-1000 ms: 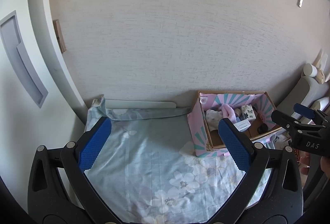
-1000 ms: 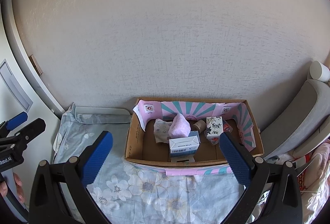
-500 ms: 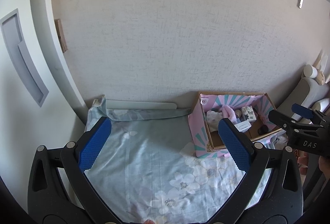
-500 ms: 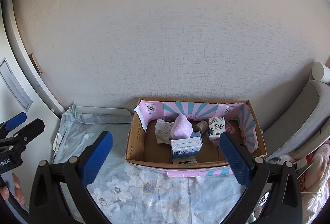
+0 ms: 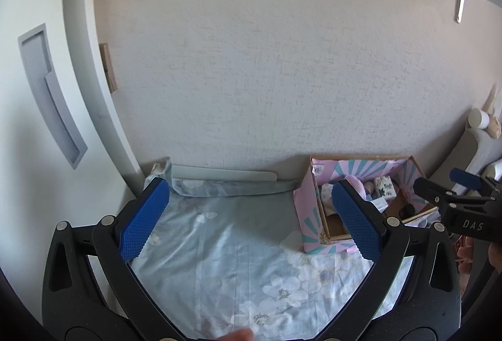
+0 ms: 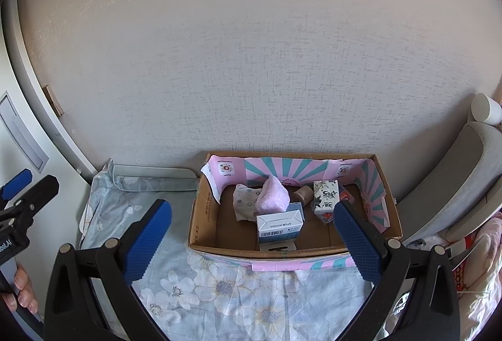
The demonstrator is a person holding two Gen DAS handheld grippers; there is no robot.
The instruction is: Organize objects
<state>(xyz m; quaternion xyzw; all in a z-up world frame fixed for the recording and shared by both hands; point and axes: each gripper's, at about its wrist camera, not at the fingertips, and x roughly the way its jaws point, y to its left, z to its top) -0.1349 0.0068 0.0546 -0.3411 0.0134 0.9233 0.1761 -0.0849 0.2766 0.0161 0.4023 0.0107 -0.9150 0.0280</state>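
A cardboard box [image 6: 204, 215] with pink and teal lining stands on a floral cloth by the wall; it also shows in the left wrist view [image 5: 309, 215]. Inside lie a blue-white carton [image 6: 280, 226], a pink towel [image 6: 272, 196], a patterned cloth [image 6: 244, 203], a brown roll [image 6: 303, 193] and a floral packet [image 6: 326, 196]. My right gripper [image 6: 251, 239] is open and empty, held above the box's front edge. My left gripper [image 5: 251, 220] is open and empty over the bare cloth left of the box.
The floral cloth [image 5: 238, 253] covers a small table against a textured wall. A white door frame [image 5: 81, 65] stands at the left. A grey chair [image 6: 451, 184] with a white cup [image 6: 484, 109] stands at the right, with pink fabric [image 6: 483, 262] below it.
Both grippers have drawn back and up a little, so the box looks smaller and farther. Both stay open and empty.
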